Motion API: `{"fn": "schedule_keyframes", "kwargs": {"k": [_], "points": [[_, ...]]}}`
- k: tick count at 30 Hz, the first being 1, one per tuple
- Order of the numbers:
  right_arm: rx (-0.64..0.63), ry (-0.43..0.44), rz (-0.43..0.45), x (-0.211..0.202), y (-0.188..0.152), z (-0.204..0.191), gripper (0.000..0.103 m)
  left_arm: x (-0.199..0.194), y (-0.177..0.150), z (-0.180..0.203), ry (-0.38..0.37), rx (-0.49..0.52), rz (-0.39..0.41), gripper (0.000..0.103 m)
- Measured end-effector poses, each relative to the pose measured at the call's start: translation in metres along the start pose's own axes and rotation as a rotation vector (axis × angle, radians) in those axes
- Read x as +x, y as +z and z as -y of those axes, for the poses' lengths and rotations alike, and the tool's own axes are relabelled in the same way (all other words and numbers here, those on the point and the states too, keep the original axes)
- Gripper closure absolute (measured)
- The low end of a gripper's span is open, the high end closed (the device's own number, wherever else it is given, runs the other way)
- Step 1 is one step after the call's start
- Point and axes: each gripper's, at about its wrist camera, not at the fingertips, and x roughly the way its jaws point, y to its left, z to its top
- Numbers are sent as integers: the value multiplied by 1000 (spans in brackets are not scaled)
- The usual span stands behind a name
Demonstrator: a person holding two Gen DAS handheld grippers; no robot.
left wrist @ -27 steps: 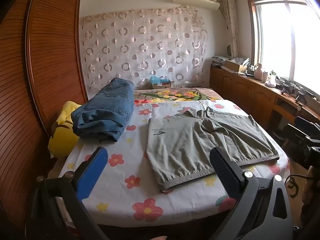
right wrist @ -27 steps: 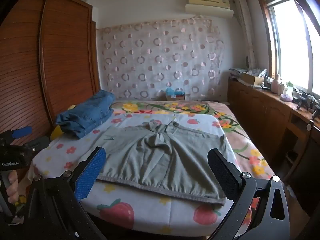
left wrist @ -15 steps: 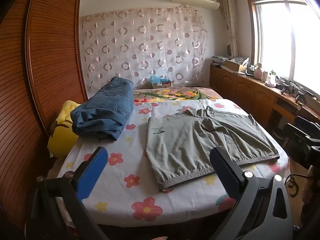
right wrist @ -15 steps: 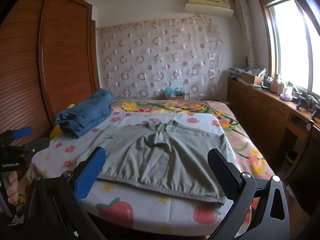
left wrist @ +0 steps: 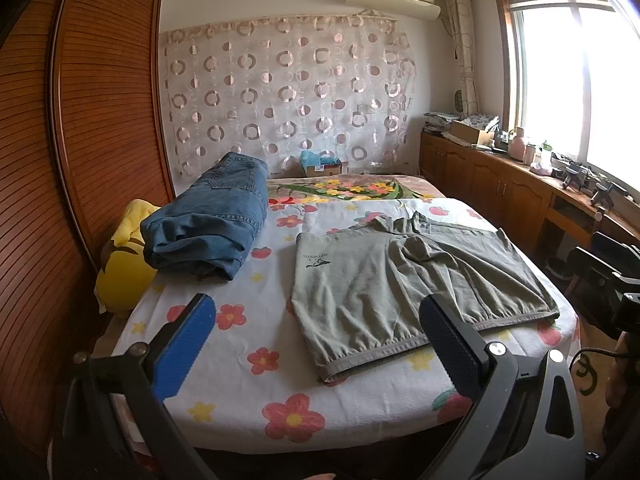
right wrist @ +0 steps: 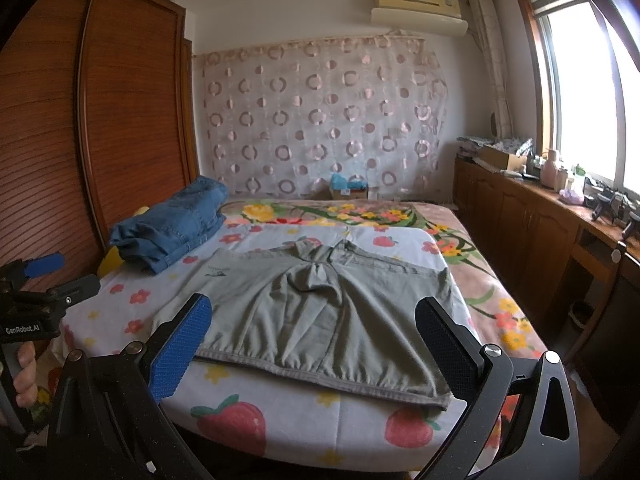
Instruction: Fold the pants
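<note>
both tools are spread wide and hold nothing: the left gripper [left wrist: 316,340] and the right gripper [right wrist: 314,338], each a black two-finger frame with one blue-padded finger and one dark-padded finger, hang off the near edge of the bed, short of the cloth. straight ahead of the right gripper, and ahead and to the right of the left one, lie the grey-green cotton pants with an elastic waistband [right wrist: 320,308], flat on the white flower-and-strawberry printed bedsheet [left wrist: 240,376]. the waistband runs crosswise along the near edge, closest to the tools, and the short legs point away toward the far wall, so the garment's wide axis lies side to side between the two grippers. in the right wrist view the waistband spans nearly from one finger to the other, so the right gripper looks the better centred on it; the left sits nearer the band's left corner [left wrist: 324,372]. a first fold would probably mean each gripper taking its own end. farther off to the left, well apart from the pants, rests a folded blue denim bundle [left wrist: 208,228].
</note>
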Motion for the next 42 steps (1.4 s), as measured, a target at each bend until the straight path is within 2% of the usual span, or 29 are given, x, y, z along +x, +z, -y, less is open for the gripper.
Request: {"fn": "schedule_keyframes", "kwargs": {"k": [42], "points": [[0, -1, 2, -2, 3, -2, 0, 1, -3, 1, -3, -4, 5, 1]]}}
